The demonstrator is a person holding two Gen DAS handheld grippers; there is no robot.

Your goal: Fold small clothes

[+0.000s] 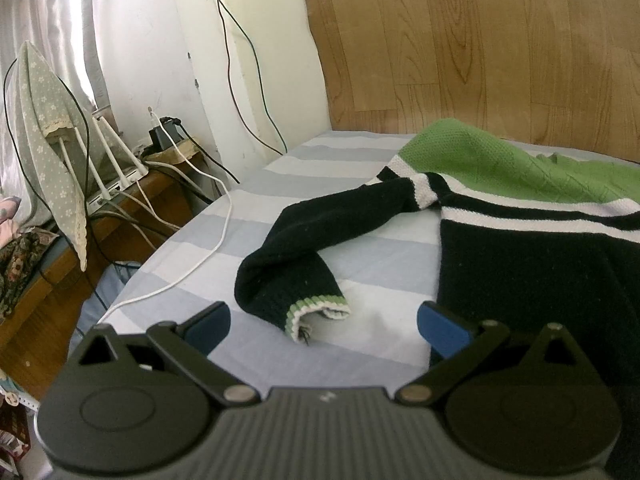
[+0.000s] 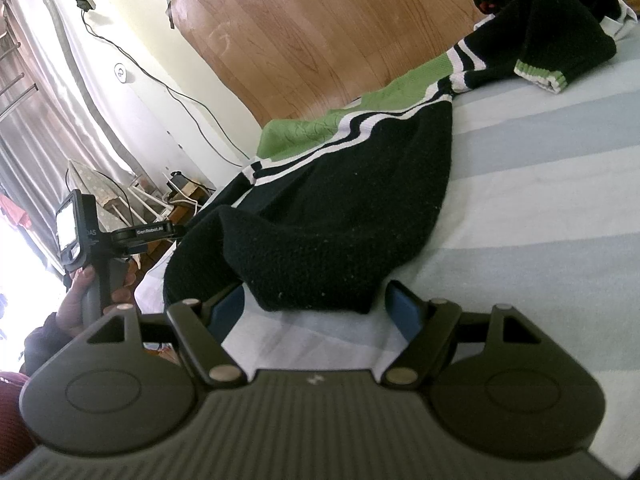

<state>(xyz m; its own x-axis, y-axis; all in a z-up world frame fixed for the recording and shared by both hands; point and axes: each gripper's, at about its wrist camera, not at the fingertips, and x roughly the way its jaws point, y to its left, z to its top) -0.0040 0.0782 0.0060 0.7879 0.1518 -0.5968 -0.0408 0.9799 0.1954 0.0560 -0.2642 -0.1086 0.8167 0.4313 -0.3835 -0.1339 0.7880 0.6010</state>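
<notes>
The sweater [image 1: 540, 264] is lying unfolded on the bed [image 1: 360, 248], sleeve [image 1: 288, 268] trailing toward seven o'clock. Both left tongs [image 1: 322, 320] and right tongs [image 2: 316, 308] are gaping wide, pinching nothing; folding is not yet starting.

Striped bedsheet [image 1: 280, 184], white cable [image 1: 216, 240], wooden headboard [image 1: 480, 48]

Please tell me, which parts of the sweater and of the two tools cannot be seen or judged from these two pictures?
- Sweater, left wrist view: its right side is cut off by the picture edge.
- Sweater hem, right wrist view: the near left edge is hidden behind the right tool.
- Far sleeve, right wrist view: its upper end is lost in a dark bundle at the picture's top.
- Left tool: in the right wrist view only its handle shows; its open fingers cannot be seen there.
</notes>
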